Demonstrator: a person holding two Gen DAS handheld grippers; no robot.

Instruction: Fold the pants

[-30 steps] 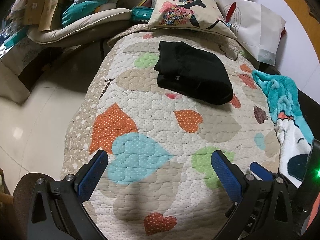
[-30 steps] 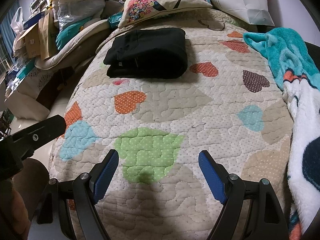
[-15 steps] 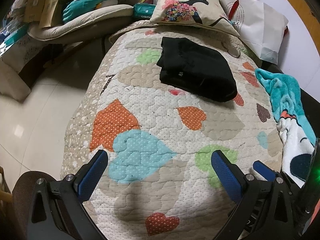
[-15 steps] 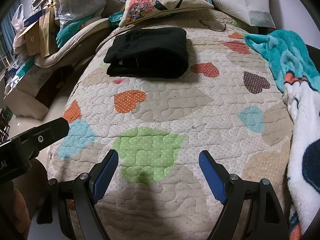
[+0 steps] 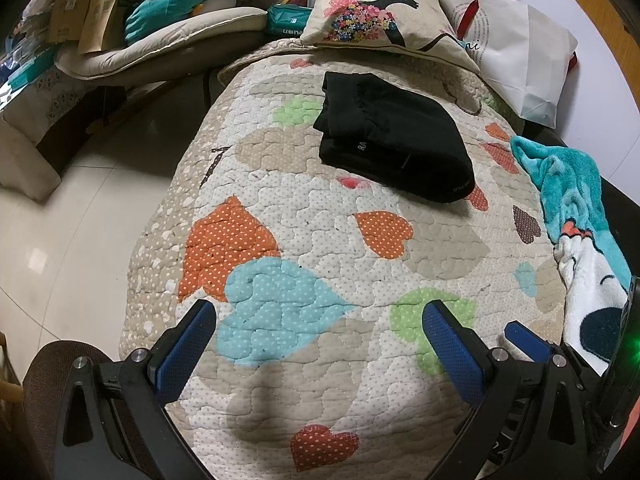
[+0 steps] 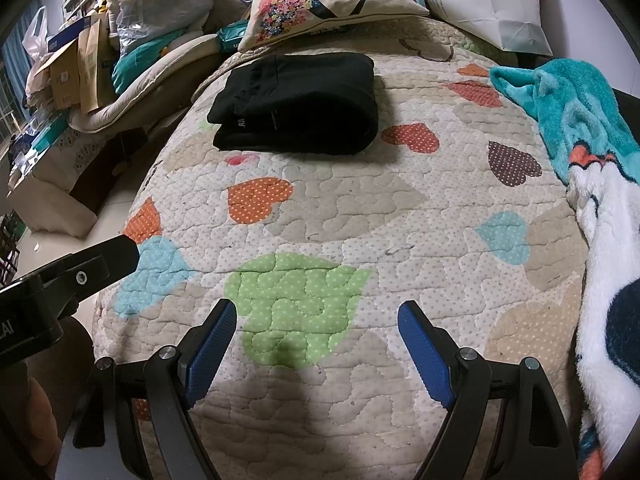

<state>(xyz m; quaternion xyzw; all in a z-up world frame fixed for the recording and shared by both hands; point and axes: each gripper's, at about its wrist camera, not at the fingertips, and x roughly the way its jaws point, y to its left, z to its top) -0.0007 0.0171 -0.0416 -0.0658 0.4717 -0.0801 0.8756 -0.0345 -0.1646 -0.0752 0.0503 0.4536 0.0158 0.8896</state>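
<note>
- Folded black pants [image 5: 394, 136] are lying on the quilted bed [image 5: 320, 240].
- Left gripper [image 5: 320, 344] and right gripper [image 6: 316, 340] are hovering wide, empty.
- Judging: leaving the bundle undisturbed is wise.

White "RA" on black pants [image 5: 362, 146]; other print illegible

Both wrist views look down the bed [image 5: 304, 208] from its near end, low over the quilt. Left view sits left of right; both share the folded pants [image 5: 394, 140] and pillow [image 6: 320, 0]
</note>
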